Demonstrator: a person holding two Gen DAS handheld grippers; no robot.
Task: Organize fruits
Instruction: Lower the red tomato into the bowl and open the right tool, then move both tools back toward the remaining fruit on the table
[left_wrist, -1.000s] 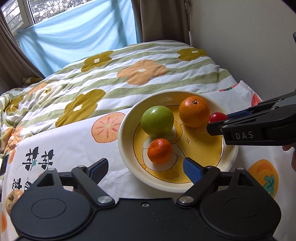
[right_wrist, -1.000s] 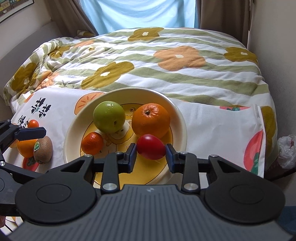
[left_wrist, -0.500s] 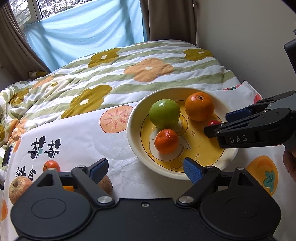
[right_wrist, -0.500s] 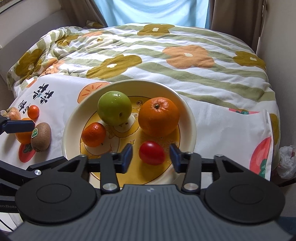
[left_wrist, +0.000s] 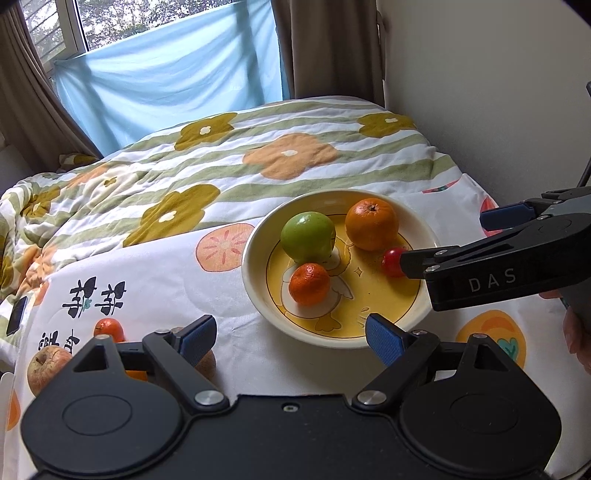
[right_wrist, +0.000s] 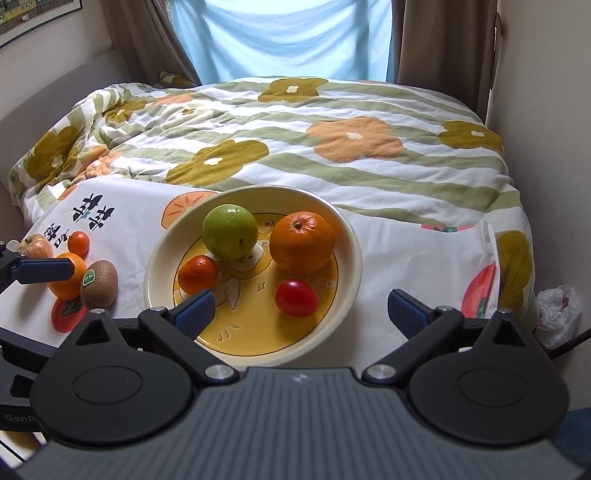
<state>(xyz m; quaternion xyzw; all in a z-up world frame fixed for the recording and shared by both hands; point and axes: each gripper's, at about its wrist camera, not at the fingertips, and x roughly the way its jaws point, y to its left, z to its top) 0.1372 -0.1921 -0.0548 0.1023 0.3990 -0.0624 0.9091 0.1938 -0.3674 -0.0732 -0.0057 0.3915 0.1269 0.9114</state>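
One glossy red tomato (right_wrist: 296, 297), round, unheld, plate (right_wrist: 347, 273)

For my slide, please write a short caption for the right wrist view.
Right gripper opening above the plate, with the red tomato lying free beside a green apple and two oranges.

On the cloth (right_wrist: 125, 206) in front of me sits the bowl (right_wrist: 347, 236). In it I see the apple (right_wrist: 229, 232) at back left, the big orange (right_wrist: 302, 242) to its right, the mandarin (right_wrist: 197, 274) front left and the tomato (right_wrist: 296, 297) front right. The kiwi (right_wrist: 99, 283) lies left of the bowl.
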